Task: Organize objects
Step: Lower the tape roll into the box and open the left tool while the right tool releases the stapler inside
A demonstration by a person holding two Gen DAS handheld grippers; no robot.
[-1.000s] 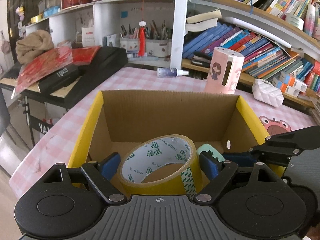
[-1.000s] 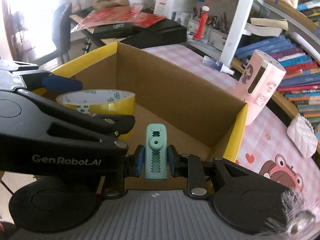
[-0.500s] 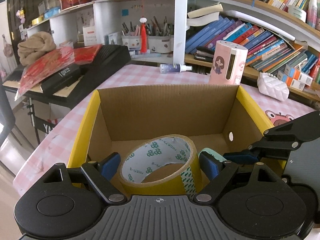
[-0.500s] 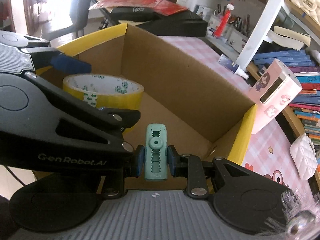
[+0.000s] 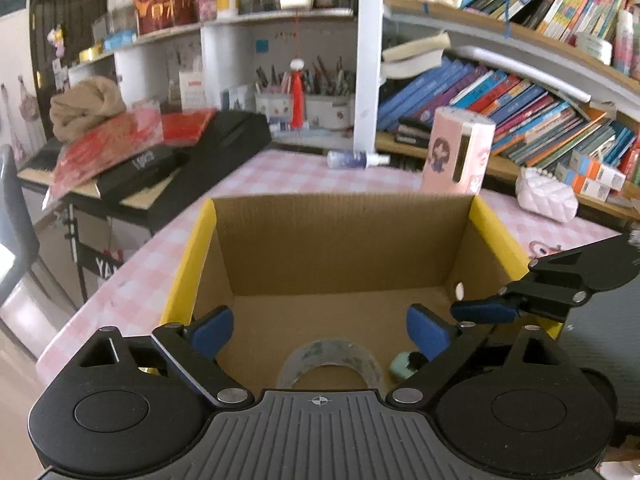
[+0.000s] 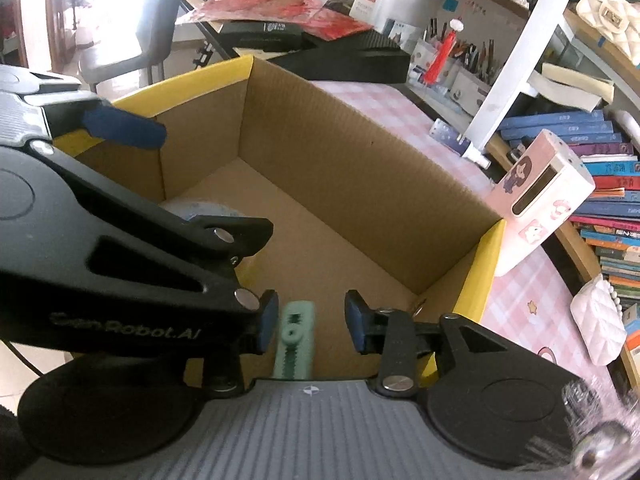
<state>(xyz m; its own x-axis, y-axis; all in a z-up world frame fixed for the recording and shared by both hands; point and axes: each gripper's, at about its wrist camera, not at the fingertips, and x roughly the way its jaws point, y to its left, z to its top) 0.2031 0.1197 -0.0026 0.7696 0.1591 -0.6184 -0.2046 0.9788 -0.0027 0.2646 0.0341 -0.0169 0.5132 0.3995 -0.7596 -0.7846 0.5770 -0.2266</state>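
Tape (image 5: 331,364): roll lying on the box floor by the near wall, below the left gripper's spread pads, clear of both.
Clip (image 6: 295,340): mint green, between the right gripper's pads with a gap on each side; in the left view its end shows just right of the tape.
Left gripper (image 5: 319,330): jaws opening, wide, nothing gripped, over the box.
Right gripper (image 6: 311,322): jaws opening, narrow, pads off the clip.
Box (image 5: 340,248): open cardboard, yellow outside, on the pink checked table (image 5: 288,172).
Beyond: pink holder (image 5: 456,156) behind the box, bookshelf (image 5: 520,96) further back.
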